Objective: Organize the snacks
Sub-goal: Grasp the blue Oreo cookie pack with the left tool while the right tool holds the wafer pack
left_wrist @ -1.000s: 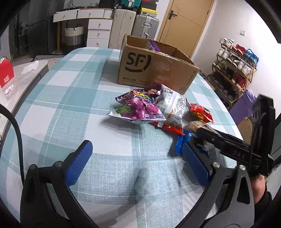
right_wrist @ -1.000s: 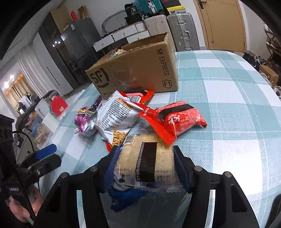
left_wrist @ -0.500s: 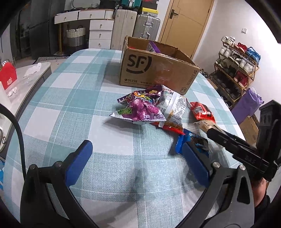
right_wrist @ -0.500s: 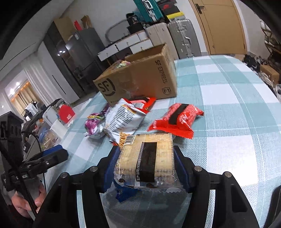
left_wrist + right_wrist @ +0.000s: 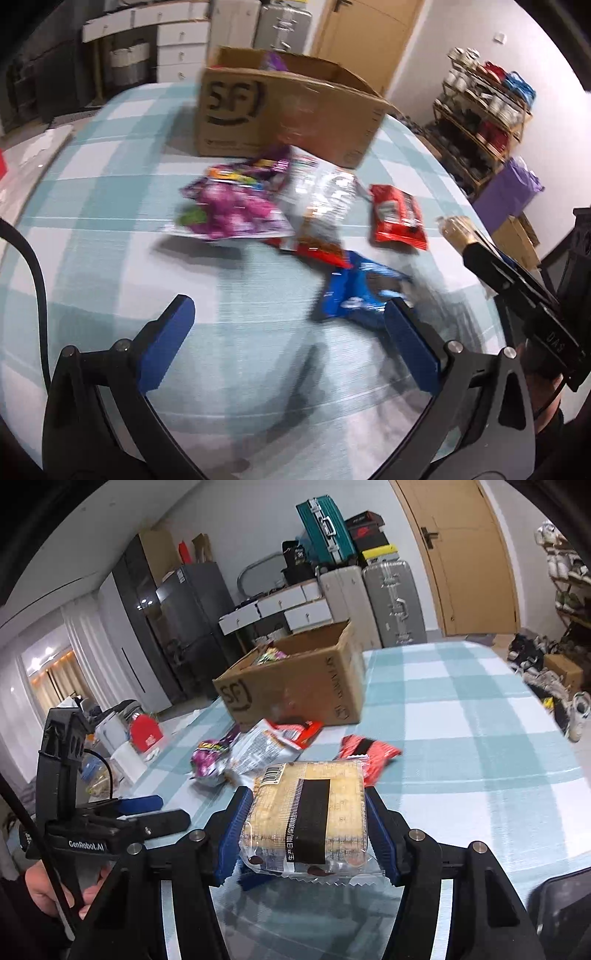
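Note:
My right gripper [image 5: 306, 834] is shut on a clear pack of biscuits [image 5: 310, 812] and holds it above the checked table [image 5: 461, 738]. It also shows at the right in the left wrist view [image 5: 458, 229]. My left gripper [image 5: 291, 343] is open and empty above the table, just short of a blue packet [image 5: 354, 288]. On the table lie a purple bag [image 5: 229, 206], a white bag [image 5: 317, 199] and a red packet [image 5: 397, 216]. An open SF cardboard box [image 5: 280, 110] with snacks inside stands behind them.
The table's right edge [image 5: 480, 236] drops off next to a shoe rack [image 5: 484, 110] and a purple bag [image 5: 509, 188]. Suitcases [image 5: 391, 602] and drawers stand behind the table. A side counter with a red item [image 5: 146, 733] is at the left.
My right gripper has lifted the biscuit pack higher off the table. My left gripper has moved forward and to the right, toward the snack pile and the blue packet.

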The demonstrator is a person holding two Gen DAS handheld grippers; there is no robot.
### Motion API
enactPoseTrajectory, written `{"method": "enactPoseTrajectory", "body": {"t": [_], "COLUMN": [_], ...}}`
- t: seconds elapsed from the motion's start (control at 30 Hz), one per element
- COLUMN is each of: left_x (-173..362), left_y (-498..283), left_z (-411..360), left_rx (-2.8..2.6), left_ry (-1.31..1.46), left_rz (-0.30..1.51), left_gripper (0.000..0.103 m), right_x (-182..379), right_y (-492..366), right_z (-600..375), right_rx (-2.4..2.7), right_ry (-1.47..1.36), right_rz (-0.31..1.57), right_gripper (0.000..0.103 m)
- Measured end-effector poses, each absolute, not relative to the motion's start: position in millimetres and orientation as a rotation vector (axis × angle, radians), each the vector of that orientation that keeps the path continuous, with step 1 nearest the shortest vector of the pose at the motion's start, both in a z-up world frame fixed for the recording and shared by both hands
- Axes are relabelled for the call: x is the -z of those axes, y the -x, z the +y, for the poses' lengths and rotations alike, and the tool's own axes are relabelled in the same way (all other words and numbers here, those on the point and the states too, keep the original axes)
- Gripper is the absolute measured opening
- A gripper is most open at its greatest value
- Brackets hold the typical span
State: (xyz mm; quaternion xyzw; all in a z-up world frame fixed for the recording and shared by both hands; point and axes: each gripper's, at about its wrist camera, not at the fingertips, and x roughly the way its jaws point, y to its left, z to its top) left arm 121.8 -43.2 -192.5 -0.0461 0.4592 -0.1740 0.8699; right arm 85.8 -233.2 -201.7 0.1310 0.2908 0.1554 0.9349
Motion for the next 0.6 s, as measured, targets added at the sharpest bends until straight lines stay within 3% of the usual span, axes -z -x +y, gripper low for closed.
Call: {"method": "enactPoseTrajectory", "body": {"t": [0.6], "left_x": [212], "left_y": [-136], "left_z": [-116], "left_rx": [0.436], "left_ry": [-0.046], "left_rz": [1.014], "left_gripper": [0.102], "right_x": [206], "right_y": [-90], "right_z": [-254], "right_rx": [-0.358], "right_ry": [-0.359], "right_rz": [0.591], "right_gripper": [0.061]}}
